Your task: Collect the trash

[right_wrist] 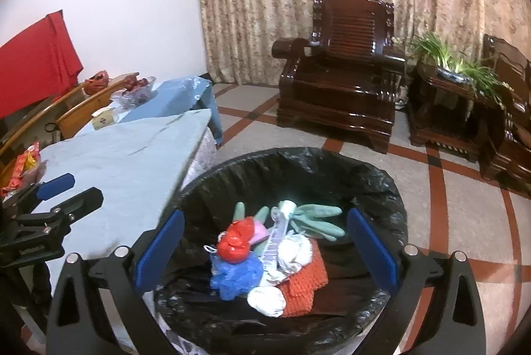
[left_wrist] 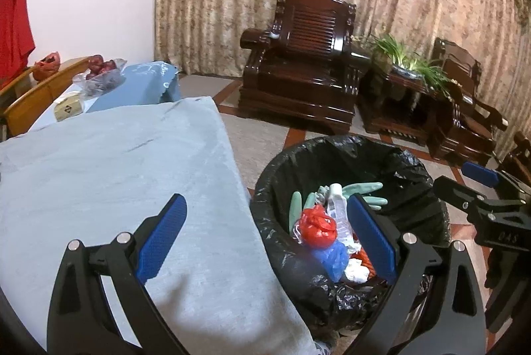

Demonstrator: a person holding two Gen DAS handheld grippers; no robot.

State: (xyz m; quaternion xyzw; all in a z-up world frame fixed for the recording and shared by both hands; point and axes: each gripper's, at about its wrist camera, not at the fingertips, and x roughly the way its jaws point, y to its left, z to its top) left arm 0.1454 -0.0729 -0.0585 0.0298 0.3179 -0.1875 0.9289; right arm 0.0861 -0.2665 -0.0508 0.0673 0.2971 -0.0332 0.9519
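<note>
Black lettering on the flattened bottle's label [right_wrist: 272, 250] is illegible.

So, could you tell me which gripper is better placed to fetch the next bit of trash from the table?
Probably left: the left gripper hangs open half over the grey-blue table, while the right gripper, also open, sits over the bin.

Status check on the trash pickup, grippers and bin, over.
Left gripper open, empty. Right gripper open, empty. Black-lined trash bin holds red bag, green gloves. Nothing blocking.
</note>
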